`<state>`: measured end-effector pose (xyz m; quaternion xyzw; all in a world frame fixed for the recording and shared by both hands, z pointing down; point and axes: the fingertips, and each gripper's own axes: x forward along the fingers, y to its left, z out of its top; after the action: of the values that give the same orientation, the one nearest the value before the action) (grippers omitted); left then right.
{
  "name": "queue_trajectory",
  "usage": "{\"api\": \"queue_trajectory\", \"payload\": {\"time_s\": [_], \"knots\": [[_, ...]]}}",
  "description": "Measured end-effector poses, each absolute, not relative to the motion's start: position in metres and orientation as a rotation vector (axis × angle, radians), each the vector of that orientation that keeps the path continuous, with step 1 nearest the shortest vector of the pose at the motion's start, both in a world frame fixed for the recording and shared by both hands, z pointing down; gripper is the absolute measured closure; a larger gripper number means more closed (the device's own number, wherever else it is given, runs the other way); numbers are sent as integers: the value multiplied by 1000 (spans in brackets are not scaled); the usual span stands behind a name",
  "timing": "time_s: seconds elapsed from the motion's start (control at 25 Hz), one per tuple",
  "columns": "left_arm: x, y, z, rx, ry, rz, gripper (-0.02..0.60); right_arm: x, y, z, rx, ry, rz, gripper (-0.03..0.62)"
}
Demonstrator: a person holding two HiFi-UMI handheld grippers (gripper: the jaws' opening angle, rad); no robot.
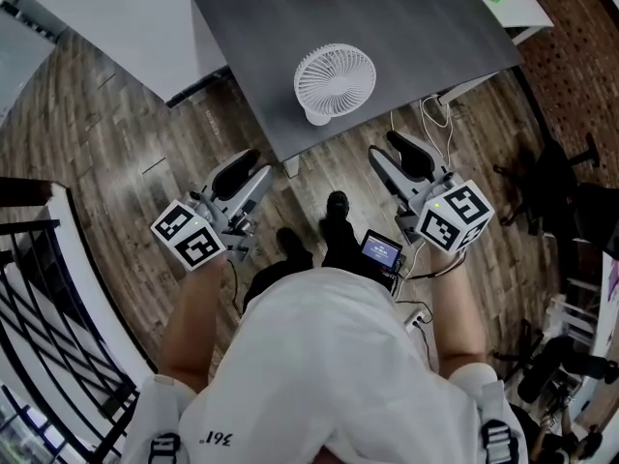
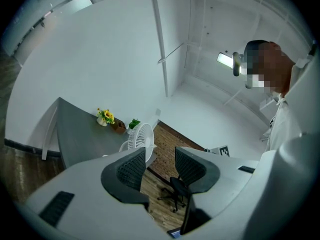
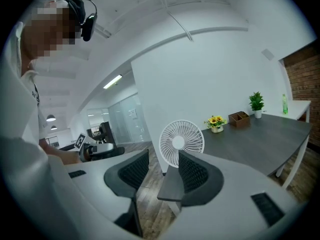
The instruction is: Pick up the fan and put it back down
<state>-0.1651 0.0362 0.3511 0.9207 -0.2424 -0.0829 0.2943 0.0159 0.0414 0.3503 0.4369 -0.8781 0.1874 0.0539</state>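
A white round-grilled fan [image 1: 335, 82] stands upright near the front edge of the dark grey table [image 1: 406, 27]. Both grippers hang over the floor in front of the table, apart from the fan. My left gripper [image 1: 250, 170] is below and left of it, open and empty. My right gripper [image 1: 392, 151] is below and right of it, also open and empty. In the left gripper view the fan [image 2: 141, 138] shows partly behind the left finger of the gripper [image 2: 160, 163]. In the right gripper view the fan [image 3: 181, 142] stands just beyond the gripper [image 3: 164, 170].
On the table's far side are a small pot of yellow flowers [image 3: 216, 121], a wooden box [image 3: 238, 119] and a green plant [image 3: 256, 104]. White cables [image 1: 437, 116] hang off the table's corner. A black railing [image 1: 39, 298] runs at the left; an office chair [image 1: 566, 187] stands at the right.
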Motion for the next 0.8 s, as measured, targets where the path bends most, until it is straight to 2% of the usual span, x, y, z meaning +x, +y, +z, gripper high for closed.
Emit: {"api": "queue_trajectory", "payload": {"time_s": [0.8], "knots": [[-136, -40, 354, 2391, -915, -269, 387, 52, -50, 360, 1031, -2752, 536, 422]]}}
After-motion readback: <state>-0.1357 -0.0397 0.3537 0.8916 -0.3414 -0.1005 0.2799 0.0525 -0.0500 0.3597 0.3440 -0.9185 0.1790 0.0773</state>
